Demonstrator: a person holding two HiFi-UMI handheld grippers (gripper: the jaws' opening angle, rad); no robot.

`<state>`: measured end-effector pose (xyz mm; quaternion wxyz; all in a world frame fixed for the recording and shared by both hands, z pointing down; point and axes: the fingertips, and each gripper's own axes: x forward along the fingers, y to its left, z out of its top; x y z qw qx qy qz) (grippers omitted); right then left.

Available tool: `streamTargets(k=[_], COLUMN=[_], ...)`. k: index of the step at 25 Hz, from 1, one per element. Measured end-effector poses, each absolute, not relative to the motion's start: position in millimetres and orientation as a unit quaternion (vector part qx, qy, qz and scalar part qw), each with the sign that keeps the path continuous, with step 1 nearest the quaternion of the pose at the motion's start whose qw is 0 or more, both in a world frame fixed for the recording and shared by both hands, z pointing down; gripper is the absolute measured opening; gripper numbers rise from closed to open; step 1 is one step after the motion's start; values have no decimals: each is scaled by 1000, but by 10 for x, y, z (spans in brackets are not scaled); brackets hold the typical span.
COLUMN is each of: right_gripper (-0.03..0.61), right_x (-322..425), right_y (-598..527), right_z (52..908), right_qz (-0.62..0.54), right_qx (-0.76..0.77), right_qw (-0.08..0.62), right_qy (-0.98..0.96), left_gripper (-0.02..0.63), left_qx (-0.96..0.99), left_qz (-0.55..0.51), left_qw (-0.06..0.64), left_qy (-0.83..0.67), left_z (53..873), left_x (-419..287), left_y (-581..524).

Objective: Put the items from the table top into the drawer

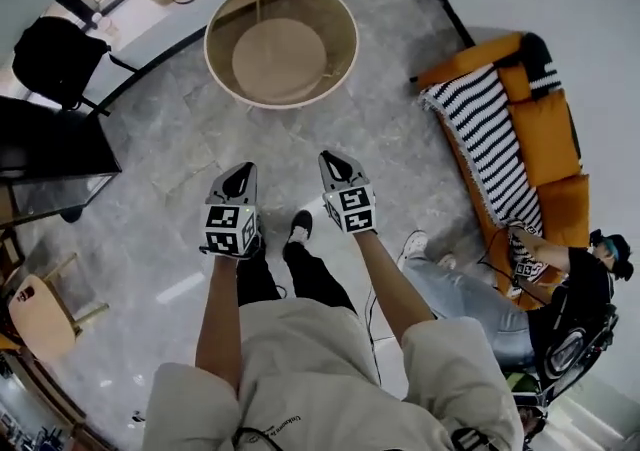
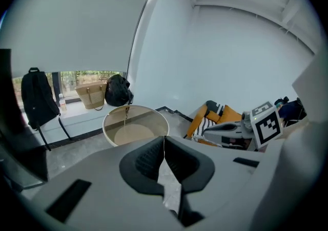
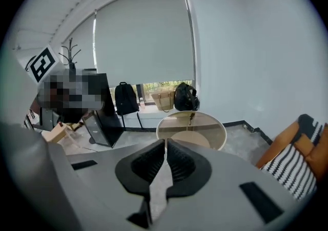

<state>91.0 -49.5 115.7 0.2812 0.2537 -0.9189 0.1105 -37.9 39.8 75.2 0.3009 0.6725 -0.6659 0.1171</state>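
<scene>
Looking at my left gripper (image 1: 240,177) and right gripper (image 1: 336,164): fingers pressed together on both, nothing between them, round desk (image 1: 343,39) far ahead.

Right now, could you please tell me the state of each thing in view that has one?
Left gripper: shut, nothing between its jaws.
Right gripper: shut, nothing between its jaws.
Round table: standing upright on the floor.
Woven bag: standing upright by the window.
Striped throw: draped over the orange sofa.
</scene>
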Motion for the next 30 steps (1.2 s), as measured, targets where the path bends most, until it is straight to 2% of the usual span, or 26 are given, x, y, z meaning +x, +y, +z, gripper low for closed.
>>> streamTargets(k=[5,10,20,30], right_gripper=[41,41,41,41], right_x=[1119,1198,1582,1480], right_y=[-183,202,542,585], right_z=[667,405,593,565], right_qz=[149,155,201,212], right_qx=[270,271,282,255], right_qw=[245,237,232,225], right_qy=[-919,-920,-909,-916], left_gripper=[21,21,21,21], left_qx=[686,686,666,670], left_qz=[126,111,92,101], left_qw=[285,279,303,296], left_qy=[-657,-663,-676,-673], left_z=[419,258,517,474], left_x=[6,201,491,583], left_y=[593,701,1063,1114])
